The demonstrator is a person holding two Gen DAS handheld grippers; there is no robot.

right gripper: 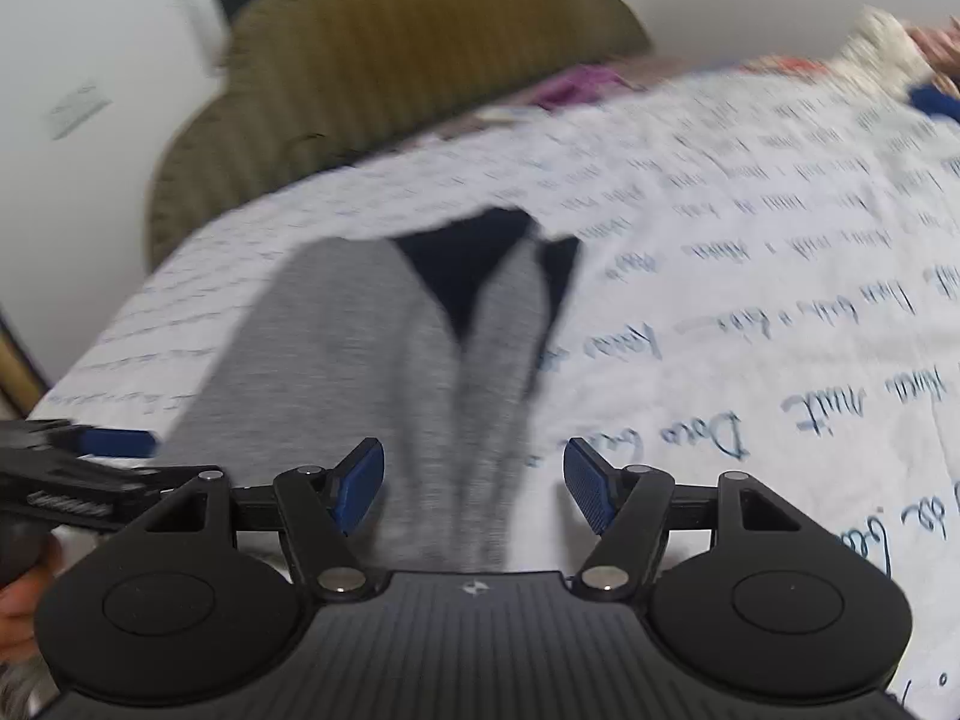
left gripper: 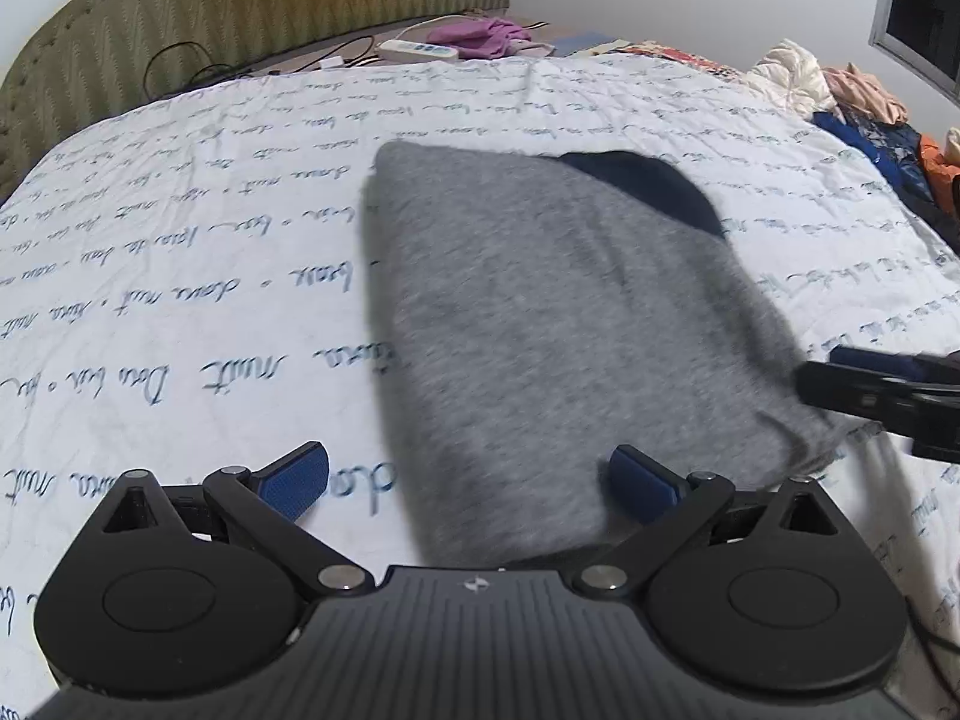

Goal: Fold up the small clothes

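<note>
A small grey garment (left gripper: 540, 312) with a dark navy band (left gripper: 648, 186) at its far end lies on the white bedsheet with blue script (left gripper: 180, 240). My left gripper (left gripper: 471, 483) is open, its blue pads on either side of the garment's near edge. My right gripper (right gripper: 474, 486) is open too, just above the garment's near end (right gripper: 390, 360); in the left wrist view it shows at the right edge (left gripper: 888, 390). The left gripper shows at the left edge of the right wrist view (right gripper: 78, 468). The right wrist view is blurred.
An olive green headboard (left gripper: 270, 6) stands at the bed's far end. A white power strip (left gripper: 417, 50) and a purple cloth (left gripper: 480, 36) lie by it. A pile of clothes (left gripper: 840, 96) sits at the far right of the bed.
</note>
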